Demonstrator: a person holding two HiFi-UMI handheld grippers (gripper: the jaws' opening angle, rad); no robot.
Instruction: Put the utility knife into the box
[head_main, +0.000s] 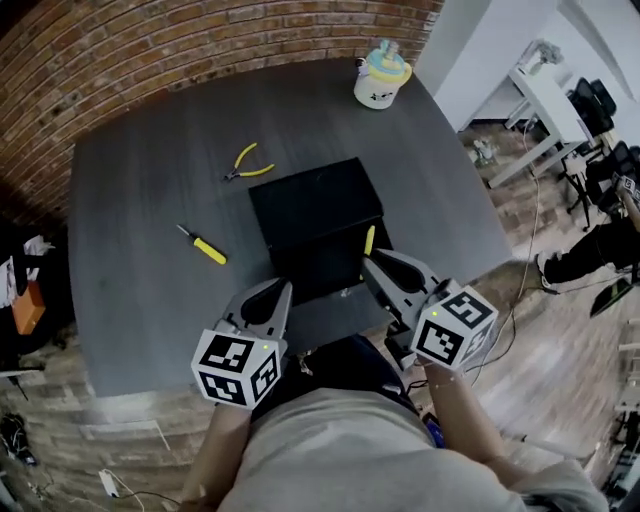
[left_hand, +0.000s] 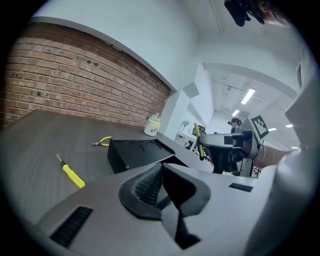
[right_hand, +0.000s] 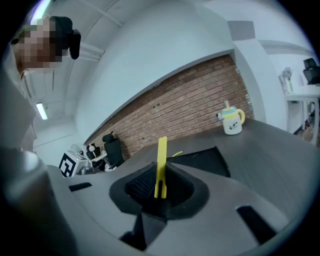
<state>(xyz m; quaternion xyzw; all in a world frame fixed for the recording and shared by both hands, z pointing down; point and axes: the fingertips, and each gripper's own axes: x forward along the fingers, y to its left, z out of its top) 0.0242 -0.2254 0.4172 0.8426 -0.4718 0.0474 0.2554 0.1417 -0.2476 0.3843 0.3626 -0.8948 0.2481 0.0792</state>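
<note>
A black box (head_main: 318, 215) stands in the middle of the dark table (head_main: 140, 180); it also shows in the left gripper view (left_hand: 132, 152) and the right gripper view (right_hand: 200, 160). My right gripper (head_main: 372, 258) is shut on a slim yellow utility knife (head_main: 369, 240), at the box's near right edge. In the right gripper view the knife (right_hand: 161, 165) stands upright between the pads of the right gripper (right_hand: 160, 187). My left gripper (head_main: 280, 292) is shut with nothing in it, just short of the box's near left side (left_hand: 161, 182).
Yellow-handled pliers (head_main: 248, 163) lie beyond the box. To the box's left lies a yellow screwdriver (head_main: 203, 245). A white mug (head_main: 382, 78) sits at the far right corner. A brick wall runs behind the table, and desks and chairs stand at the right.
</note>
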